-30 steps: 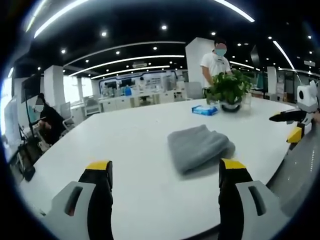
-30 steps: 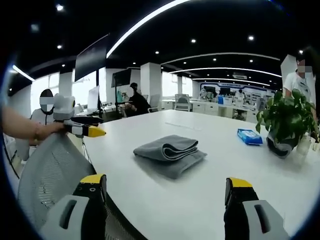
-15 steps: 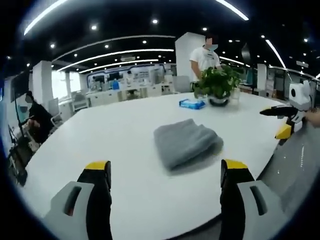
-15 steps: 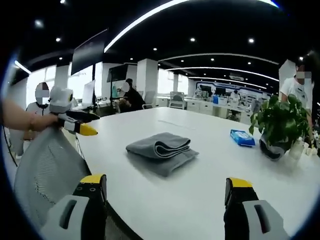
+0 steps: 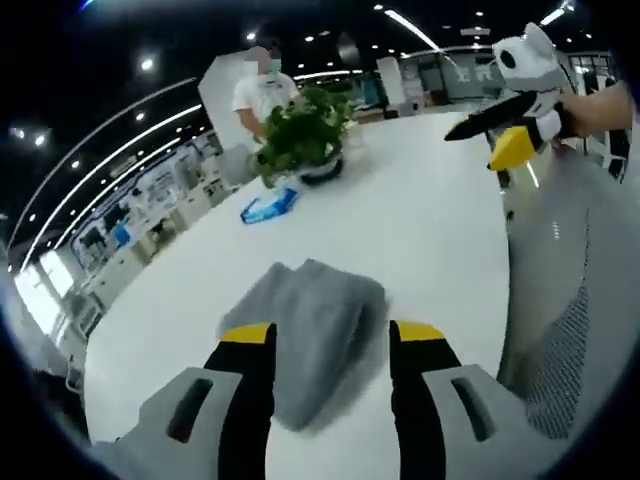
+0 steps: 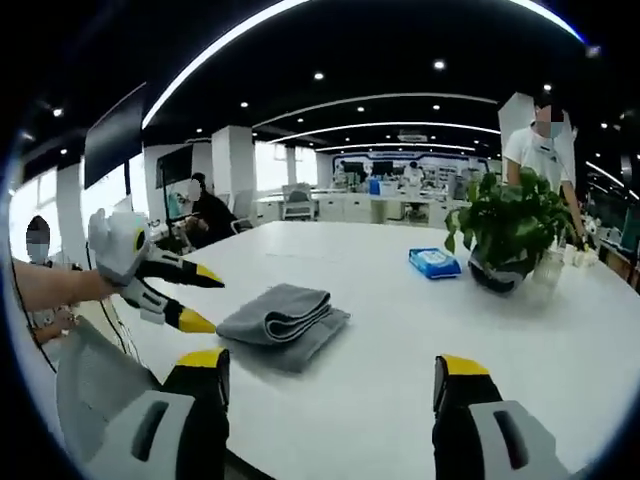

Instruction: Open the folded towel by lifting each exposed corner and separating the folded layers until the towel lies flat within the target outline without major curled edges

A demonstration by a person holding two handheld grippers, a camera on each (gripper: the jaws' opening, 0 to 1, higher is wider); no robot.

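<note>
Grey towel (image 6: 283, 318) sitting folded on the white desk (image 6: 420, 340), not opened.

It lies flat as a soft stack of layers, rounded fold edges showing in the right gripper view; in the left gripper view (image 5: 318, 325) it is blurred, and seems to have one corner bunched up.

White table (image 6: 400, 330), folded grey towel (image 6: 280, 318), potted plant (image 6: 512, 222), blue packet (image 6: 433, 263) beside it

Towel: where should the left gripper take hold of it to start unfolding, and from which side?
Judging by the right gripper view, the gray towel shows stacked layers with rounded folds at the end facing the camera. The left gripper, open beside it, should probably pinch only the top layer's near corner, coming in low along the table.
</note>
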